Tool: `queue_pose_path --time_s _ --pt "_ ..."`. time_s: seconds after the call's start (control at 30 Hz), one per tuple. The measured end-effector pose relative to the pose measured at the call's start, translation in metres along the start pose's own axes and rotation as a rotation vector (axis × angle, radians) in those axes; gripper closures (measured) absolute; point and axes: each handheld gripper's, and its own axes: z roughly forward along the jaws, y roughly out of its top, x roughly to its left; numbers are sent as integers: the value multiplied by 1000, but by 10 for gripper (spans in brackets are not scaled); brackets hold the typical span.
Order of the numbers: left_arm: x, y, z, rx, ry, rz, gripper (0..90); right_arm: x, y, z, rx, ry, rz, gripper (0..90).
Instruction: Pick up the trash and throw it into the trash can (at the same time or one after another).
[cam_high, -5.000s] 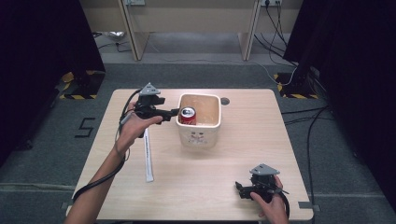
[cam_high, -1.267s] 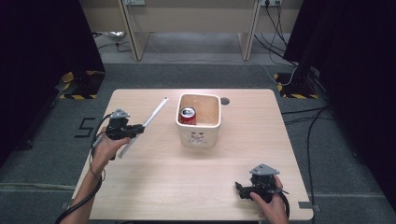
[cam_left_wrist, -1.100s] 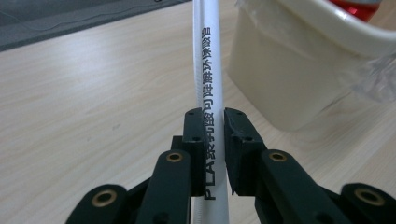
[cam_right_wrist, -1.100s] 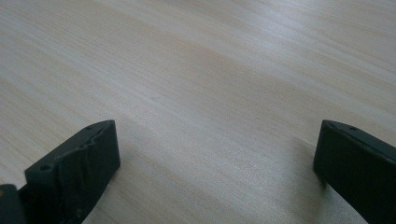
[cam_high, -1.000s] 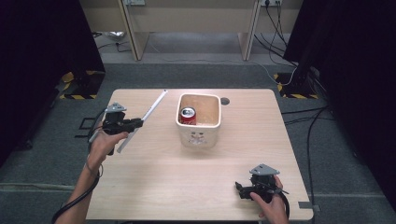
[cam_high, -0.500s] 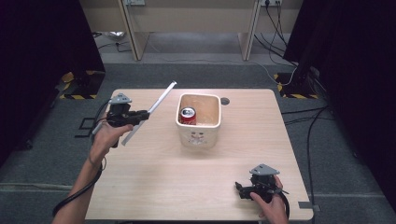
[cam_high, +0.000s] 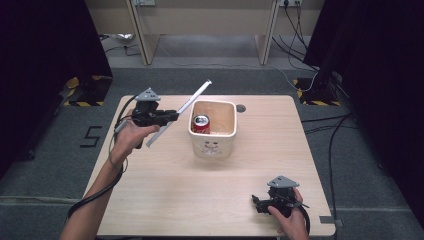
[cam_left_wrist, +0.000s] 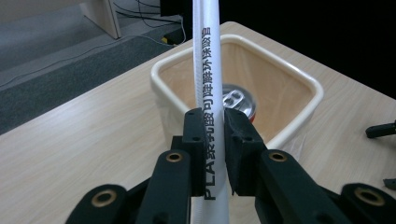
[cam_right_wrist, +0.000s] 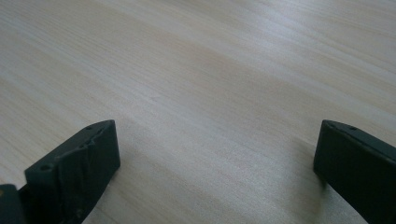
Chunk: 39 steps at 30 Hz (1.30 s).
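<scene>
A: High view, item one: left gripper (cam_high: 172, 117), held above the far left part of the table (cam_high: 165, 200). State of the jaws?

B: Clenched on a wrapped straw (cam_high: 181, 111). In the left gripper view the two black jaws press on either side of the white paper sleeve (cam_left_wrist: 208, 140), which bears dark printed lettering and passes between them from bottom to top. Nothing else is between the pads.

A: Position of the straw?

B: Lifted off the table, slanted. Its near end hangs below the gripper on the left; its far end points up and right, past the far left corner of the bin (cam_high: 212, 129). It touches neither bin nor table, as far as the high view shows.

A: Item two: the bin.

B: Cream, square, open-topped, standing at the middle of the table towards the far side. Contents: one red drinks can (cam_high: 201, 123), upright against the left wall, silver top showing. In the left gripper view the can sits directly behind the straw.

A: Item three: right gripper (cam_high: 257, 204).

B: Near right corner of the table, held low in the person's hand. Jaws released and wide apart; the right gripper view shows bare wooden tabletop between them, nothing grasped. Well apart from the bin and the straw.
</scene>
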Motion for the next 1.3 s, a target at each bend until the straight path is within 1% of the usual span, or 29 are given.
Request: queue_pose_path --time_s 0.17,0.6,0.9,1.17,1.3 --pt "-13 17 13 -3 -23 29 789 0 0 0 2 0 0 7" --pt "-34 49 43 -12 -65 53 789 0 0 0 2 0 2 7" --pt "-41 61 61 -9 -74 59 789 0 0 0 4 2 -2 7" --pt "-51 75 76 -20 -87 64 789 0 0 0 2 2 -2 7" --pt "-56 80 87 -27 -97 59 789 0 0 0 3 2 -3 7"
